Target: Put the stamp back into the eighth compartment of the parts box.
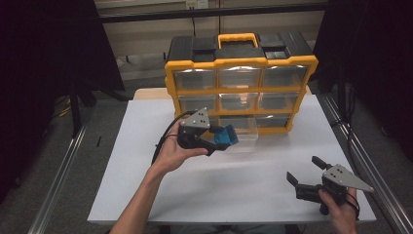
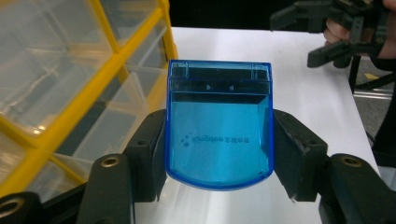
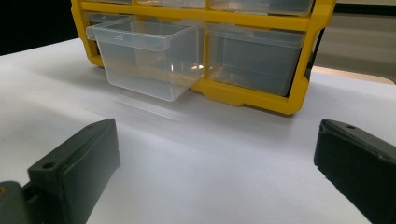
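Above the white worktop point(image 1: 146, 195), seen from the high view, the left gripper point(image 1: 220, 141) holds a small blue translucent case point(image 1: 225, 135) in the air, just in front of the pulled-out clear drawer point(image 1: 242, 138) in the bottom row of the yellow organiser point(image 1: 241, 92). At the near right, the right gripper point(image 1: 304, 174) rests low over the worktop, well apart from the case, its fingers spread and empty.

Along the left gripper view, the case point(image 2: 219, 126) sits clamped between the two black fingers point(image 2: 149, 154), gripped on its left and right edges, its hinged end pointing away. The organiser's drawers point(image 2: 60, 84) lie to the left, and the other gripper point(image 2: 327, 32) shows far off at the upper right.

Along the right gripper view, the released fingers point(image 3: 74, 168) stand wide with only bare worktop point(image 3: 210, 163) between them; the open drawer point(image 3: 144, 56) juts from the organiser point(image 3: 261, 100) ahead.

The likely risk is a slip: the case is smooth plastic held only by its narrow sides, so a tilt or a knock against the drawer's rim could twist it free. Coming in too low could also push the drawer back before the case is over it.
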Tool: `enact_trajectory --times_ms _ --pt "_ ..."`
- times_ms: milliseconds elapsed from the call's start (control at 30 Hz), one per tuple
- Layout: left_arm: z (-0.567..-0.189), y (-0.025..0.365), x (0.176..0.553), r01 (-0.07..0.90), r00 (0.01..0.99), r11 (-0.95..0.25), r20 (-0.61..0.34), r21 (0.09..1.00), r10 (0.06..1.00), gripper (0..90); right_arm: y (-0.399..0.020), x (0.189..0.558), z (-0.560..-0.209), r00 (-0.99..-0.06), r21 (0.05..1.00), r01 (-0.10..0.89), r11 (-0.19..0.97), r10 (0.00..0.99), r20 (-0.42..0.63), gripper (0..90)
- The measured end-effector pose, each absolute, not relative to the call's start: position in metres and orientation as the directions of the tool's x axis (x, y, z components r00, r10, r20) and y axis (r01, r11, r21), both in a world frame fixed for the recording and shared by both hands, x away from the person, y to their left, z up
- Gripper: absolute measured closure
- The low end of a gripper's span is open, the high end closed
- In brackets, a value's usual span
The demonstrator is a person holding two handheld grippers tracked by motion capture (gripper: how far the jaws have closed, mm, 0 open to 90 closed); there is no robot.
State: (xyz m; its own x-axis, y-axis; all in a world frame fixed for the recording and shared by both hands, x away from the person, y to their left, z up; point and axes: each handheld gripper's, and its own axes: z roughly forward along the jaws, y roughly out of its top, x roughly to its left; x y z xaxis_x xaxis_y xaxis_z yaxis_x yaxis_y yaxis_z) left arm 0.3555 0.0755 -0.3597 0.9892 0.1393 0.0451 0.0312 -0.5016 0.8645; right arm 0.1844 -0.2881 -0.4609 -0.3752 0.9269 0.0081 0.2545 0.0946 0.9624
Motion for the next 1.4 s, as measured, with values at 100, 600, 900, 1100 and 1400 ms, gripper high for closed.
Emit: enact_trajectory --times_ms 100,600,900,1100,1400 --pt "-0.356 0.076 0.360 0.035 0.988 -0.509 0.045 0.860 0.144 42.2 -0.288 0.184 -0.461 -0.377 0.962 0.255 0.093 0.926 0.010 0.1" --pt "-0.341 0.071 0.380 0.039 0.984 -0.534 0.061 0.845 0.168 42.3 -0.288 0.185 -0.461 -0.375 0.962 0.256 0.095 0.927 0.008 0.1" --pt "-0.336 0.065 0.390 0.038 0.982 -0.562 0.073 0.826 0.174 42.3 -0.288 0.185 -0.461 -0.375 0.962 0.257 0.096 0.927 0.008 0.1" --pt "-0.338 0.060 0.398 0.052 0.982 -0.576 0.064 0.816 0.180 42.3 -0.287 0.184 -0.461 -0.382 0.961 0.259 0.097 0.924 0.009 0.1" --pt "-0.336 0.057 0.409 0.055 0.981 -0.616 0.071 0.786 0.179 42.3 -0.288 0.184 -0.461 -0.376 0.962 0.257 0.095 0.927 0.009 0.1"
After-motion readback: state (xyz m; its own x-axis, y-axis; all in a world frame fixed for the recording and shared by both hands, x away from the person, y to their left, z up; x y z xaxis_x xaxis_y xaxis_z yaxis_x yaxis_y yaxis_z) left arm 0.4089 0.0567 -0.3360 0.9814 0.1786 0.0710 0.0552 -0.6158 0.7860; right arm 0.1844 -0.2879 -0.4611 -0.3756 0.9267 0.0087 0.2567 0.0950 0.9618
